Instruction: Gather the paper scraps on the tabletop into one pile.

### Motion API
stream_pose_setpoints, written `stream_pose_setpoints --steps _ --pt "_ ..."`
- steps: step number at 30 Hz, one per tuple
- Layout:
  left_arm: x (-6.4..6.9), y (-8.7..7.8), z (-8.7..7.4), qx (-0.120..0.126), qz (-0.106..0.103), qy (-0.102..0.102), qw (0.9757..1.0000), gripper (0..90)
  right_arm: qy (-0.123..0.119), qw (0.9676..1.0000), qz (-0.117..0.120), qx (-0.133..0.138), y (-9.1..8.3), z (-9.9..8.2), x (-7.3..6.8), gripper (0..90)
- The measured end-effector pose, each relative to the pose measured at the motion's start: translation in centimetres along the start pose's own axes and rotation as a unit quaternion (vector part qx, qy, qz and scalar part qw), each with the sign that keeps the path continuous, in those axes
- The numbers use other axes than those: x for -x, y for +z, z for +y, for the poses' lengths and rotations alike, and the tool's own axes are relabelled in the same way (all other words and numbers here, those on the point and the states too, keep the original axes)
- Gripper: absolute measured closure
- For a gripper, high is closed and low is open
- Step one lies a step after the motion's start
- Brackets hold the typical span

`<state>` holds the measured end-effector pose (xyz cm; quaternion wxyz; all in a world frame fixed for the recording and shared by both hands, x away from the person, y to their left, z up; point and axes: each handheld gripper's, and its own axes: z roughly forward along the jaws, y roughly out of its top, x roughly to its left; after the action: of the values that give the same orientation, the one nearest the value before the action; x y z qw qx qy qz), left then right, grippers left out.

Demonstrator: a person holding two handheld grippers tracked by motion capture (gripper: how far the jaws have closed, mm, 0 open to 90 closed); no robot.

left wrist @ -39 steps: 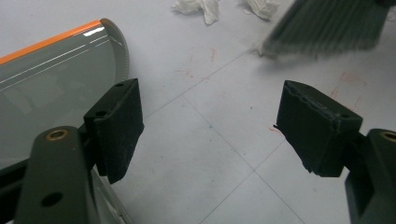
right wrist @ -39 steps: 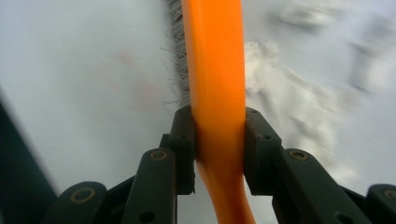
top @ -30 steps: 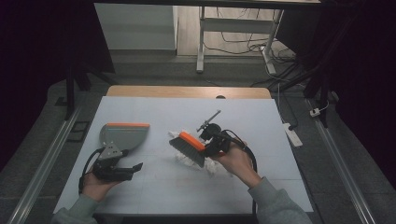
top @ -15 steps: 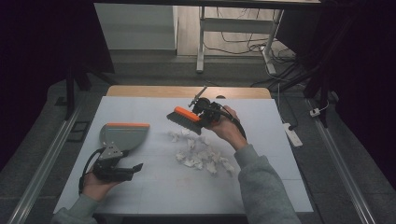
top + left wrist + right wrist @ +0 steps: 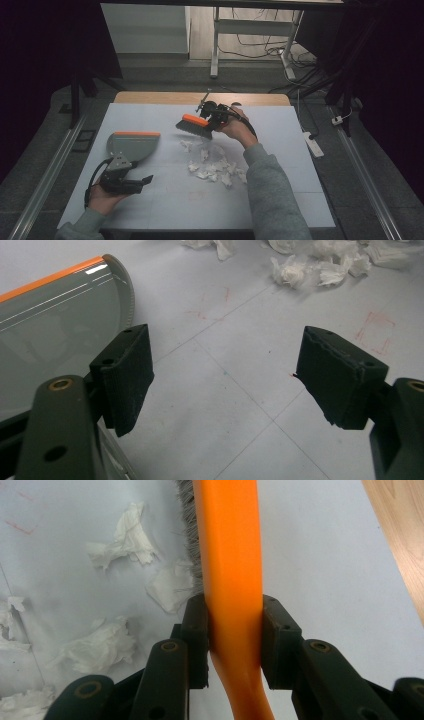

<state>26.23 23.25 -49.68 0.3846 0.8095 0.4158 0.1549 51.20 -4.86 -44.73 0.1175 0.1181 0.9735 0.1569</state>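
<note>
Right tongs [image 5: 234, 630] pinch the smooth orange handle of a brush [image 5: 194, 125] w/ grey bristles, held over the far middle of the counter [image 5: 280, 190], just beyond the crumpled white paper scraps [image 5: 212, 165]. Left tongs [image 5: 225, 380] spread, nothing between the black ridged pads; they sit near left, just behind a grey plastic dustpan [image 5: 131, 145] w/ orange lip. Dustpan cut off in left gripper view. Bare counter near & right
</note>
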Motion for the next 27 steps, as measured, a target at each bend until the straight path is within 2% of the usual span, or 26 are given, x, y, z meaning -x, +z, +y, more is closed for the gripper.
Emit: stream_pose_setpoints --steps 4,7,9,10,12,14,16,17,19,22,24,25,27 --pt "0.1 -0.1 0.0 0.001 0.0 0.001 1.0 23.8 -0.016 0.9997 0.006 -0.018 0.6 0.5 0.0 68.7" --pt "0.1 -0.1 0.0 0.001 0.0 0.001 1.0 23.8 -0.028 0.999 0.025 -0.022 0.9 0.8 -0.3 68.9" --pt "0.0 -0.1 0.0 0.001 0.0 0.0 1.0 23.8 -0.048 0.9979 0.034 -0.025 0.9 1.0 -1.0 68.9" --pt "0.0 0.0 0.0 0.001 0.0 0.0 1.0 23.8 -0.049 0.9975 0.035 -0.036 0.7 1.0 -1.5 69.0" --pt "0.0 0.0 0.0 0.0 0.0 0.0 1.0 23.8 -0.072 0.9953 0.043 -0.048 0.4 0.9 -2.5 69.1" --pt "0.1 0.0 0.0 0.001 -0.001 0.0 1.0 23.8 -0.098 0.9917 0.055 -0.062 0.0 0.7 -3.4 70.1" --pt "0.1 -0.1 0.0 0.001 -0.001 0.001 1.0 23.8 -0.109 0.9892 0.068 -0.072 -0.6 0.4 -4.2 70.0" --pt "0.1 0.0 0.0 0.002 -0.001 0.001 1.0 23.8 -0.112 0.9891 0.064 -0.071 -1.0 0.3 -4.5 70.0" --pt "0.1 0.0 0.0 0.001 -0.001 0.002 1.0 23.8 -0.108 0.9907 0.056 -0.06 -1.6 0.0 -4.6 70.0" --pt "0.2 0.0 0.0 0.002 -0.001 0.002 1.0 23.8 -0.073 0.9961 0.04 -0.03 -2.8 -0.4 -4.0 70.0" --pt "0.1 0.0 0.0 0.001 -0.001 0.002 1.0 23.8 -0.059 0.9975 0.04 -0.006 -3.5 -0.6 -3.3 70.0" --pt "0.1 0.0 0.0 0.001 -0.001 0.001 1.0 23.8 -0.038 0.9982 0.046 0.005 -3.9 -0.8 -3.2 69.9" --pt "0.0 0.0 0.0 0.001 -0.001 0.0 1.0 23.8 -0.006 0.9978 0.062 0.023 -4.4 -0.9 -3.2 69.9"
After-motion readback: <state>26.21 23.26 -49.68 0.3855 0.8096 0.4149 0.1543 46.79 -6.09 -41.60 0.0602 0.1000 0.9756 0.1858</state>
